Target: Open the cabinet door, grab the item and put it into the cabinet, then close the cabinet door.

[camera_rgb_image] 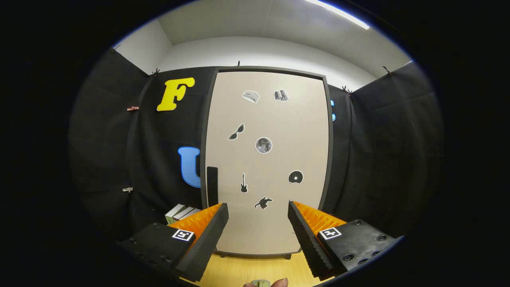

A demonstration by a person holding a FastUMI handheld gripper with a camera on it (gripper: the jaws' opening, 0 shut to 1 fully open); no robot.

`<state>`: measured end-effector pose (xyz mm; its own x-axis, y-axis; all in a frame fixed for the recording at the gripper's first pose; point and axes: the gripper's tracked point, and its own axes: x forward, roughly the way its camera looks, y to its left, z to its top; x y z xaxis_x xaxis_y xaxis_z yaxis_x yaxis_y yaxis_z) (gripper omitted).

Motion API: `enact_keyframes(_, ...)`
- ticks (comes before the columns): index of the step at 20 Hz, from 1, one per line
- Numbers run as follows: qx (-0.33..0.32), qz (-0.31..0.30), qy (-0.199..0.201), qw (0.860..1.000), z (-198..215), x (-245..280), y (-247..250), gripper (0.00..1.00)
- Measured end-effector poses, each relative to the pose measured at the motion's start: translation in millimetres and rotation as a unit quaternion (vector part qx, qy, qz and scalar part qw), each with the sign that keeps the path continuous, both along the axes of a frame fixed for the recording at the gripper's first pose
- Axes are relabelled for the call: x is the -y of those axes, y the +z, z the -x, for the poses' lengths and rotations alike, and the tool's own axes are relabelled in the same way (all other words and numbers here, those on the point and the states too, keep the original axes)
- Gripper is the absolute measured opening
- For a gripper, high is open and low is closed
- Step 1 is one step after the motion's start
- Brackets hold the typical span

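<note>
The cabinet (pixel 267 159) stands upright straight ahead of the gripper, on a light wooden table (pixel 255 271); its door (pixel 279 223) is closed, a pale beige panel in a dark frame, and it faces the camera flat; a dark vertical handle (pixel 212 185) sits on the left edge of the door, in the lower half; several small stickers are spread over the panel, among them sunglasses (pixel 236 132), a round moon (pixel 263 145), a guitar (pixel 244 183), a disc (pixel 295 177) and a small animal shape (pixel 263 203), with two more near the top.

The gripper (pixel 258 217) is wide open; its two fingers stand well apart, and between them there is only the lower part of the door and the table; they hold nothing and they touch nothing; the left fingertip appears just under the handle in the picture, but whether it is close to it I cannot tell.

To the left of the cabinet, behind the left finger, some books (pixel 181 213) with pale covers lie near the black cloth wall (pixel 111 159); which thing is the item for the cabinet I cannot say for sure; at the very bottom, between the fingers, a fingertip of a person (pixel 279 283) shows next to a small greenish object (pixel 261 283), too cut off to identify; above the cloth are a white wall and a ceiling light (pixel 342 14).
</note>
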<state>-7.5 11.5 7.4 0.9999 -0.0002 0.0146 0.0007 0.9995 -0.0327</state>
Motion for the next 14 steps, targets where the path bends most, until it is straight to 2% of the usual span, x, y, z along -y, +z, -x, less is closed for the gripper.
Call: enact_keyframes(14, -0.003, 0.003, 0.001, 1.0, 2, -12, 0, 0.98)
